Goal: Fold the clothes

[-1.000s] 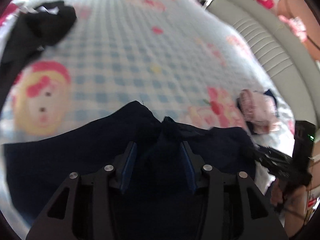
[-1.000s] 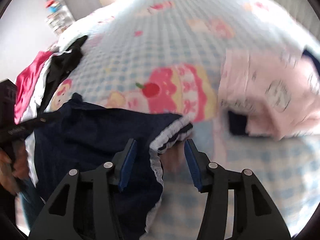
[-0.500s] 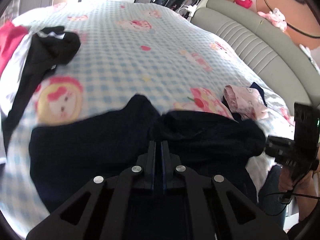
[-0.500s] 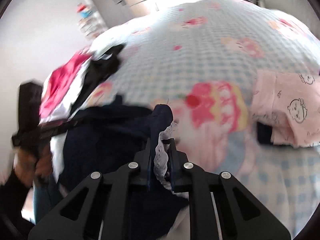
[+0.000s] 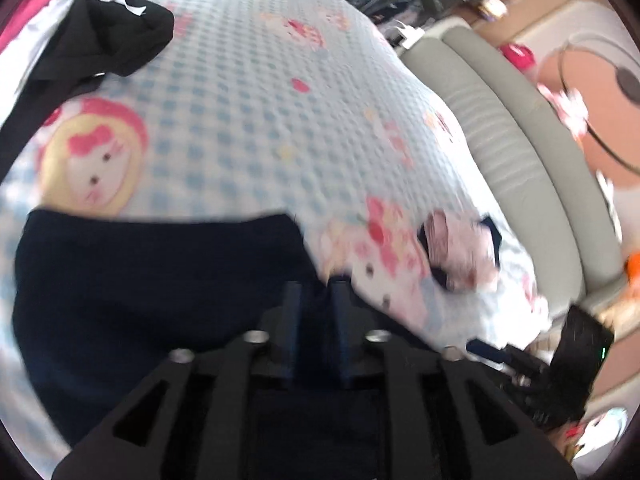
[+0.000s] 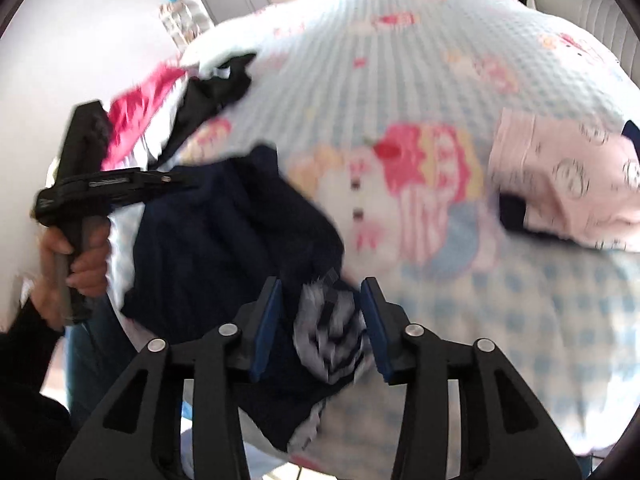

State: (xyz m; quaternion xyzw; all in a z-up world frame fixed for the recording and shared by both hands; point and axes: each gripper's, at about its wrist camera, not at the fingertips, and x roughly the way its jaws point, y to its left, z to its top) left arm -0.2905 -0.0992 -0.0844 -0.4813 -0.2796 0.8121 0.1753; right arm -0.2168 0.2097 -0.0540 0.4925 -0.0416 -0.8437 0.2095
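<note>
A navy garment with white lace trim lies bunched at the near edge of the checked bedspread. My left gripper is low over its right end. Its jaws are opening, with dark cloth in the gap between the pads. The jaws of my right gripper are also opening; the lace-trimmed corner sits loose between its blue pads. In the right wrist view the navy garment spreads to the left, where a hand holds the left gripper. The left wrist view is blurred.
A folded pink garment rests on the bed to the right. A black garment and a red cloth are piled at the far left. A grey padded headboard runs along the right side.
Half a second ago both grippers were shut on pinched-up folds of the navy garment. Now both sets of jaws have parted and the cloth has slumped flatter on the bed.
</note>
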